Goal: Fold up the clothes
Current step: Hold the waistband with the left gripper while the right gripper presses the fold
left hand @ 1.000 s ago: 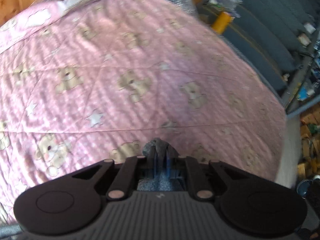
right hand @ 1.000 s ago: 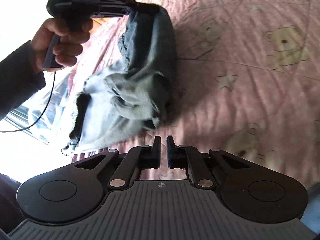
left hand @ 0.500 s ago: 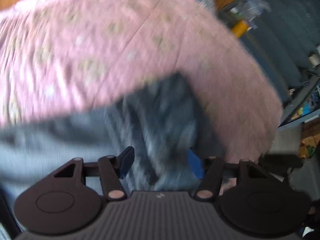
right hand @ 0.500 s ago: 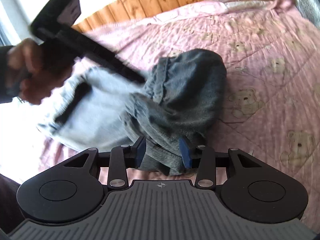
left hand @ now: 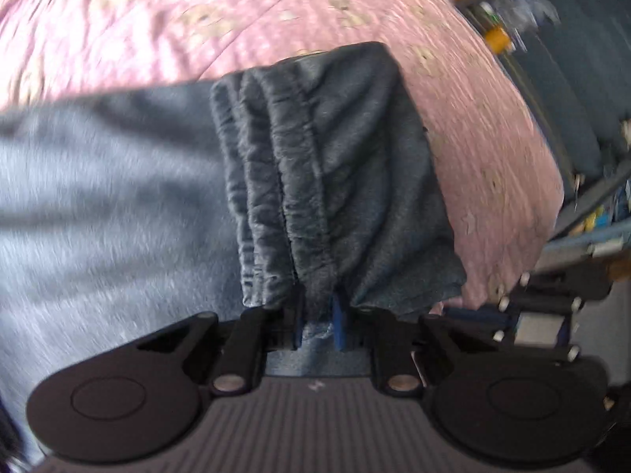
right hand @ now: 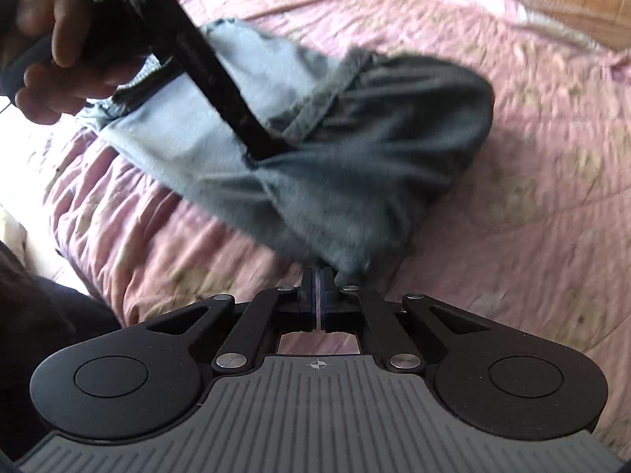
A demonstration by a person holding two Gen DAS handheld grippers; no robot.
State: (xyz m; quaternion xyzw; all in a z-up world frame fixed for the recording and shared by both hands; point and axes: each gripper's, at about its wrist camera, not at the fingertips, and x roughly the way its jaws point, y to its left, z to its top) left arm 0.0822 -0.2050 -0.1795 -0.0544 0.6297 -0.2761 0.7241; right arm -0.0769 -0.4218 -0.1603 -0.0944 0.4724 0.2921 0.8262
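Left gripper (left hand: 317, 325) jaws clamped on grey trousers (left hand: 335, 181) (waistband), right gripper (right hand: 319, 276) likewise.

1. The grey garment (left hand: 335, 181) runs off the left edge of the left wrist view; its pale portion there is motion-blurred.
2. The garment edge held by the left gripper (left hand: 317, 325) is hidden behind the fingers.
3. The pink quilt (right hand: 552, 157) is smeared; its printed figures cannot be made out.
4. The shelves (left hand: 583, 90) at right are blurred; their contents are too small to tell.
5. The right gripper (right hand: 318, 287) meets the cloth at a blurred hem; whether it pinches fabric cannot be told.
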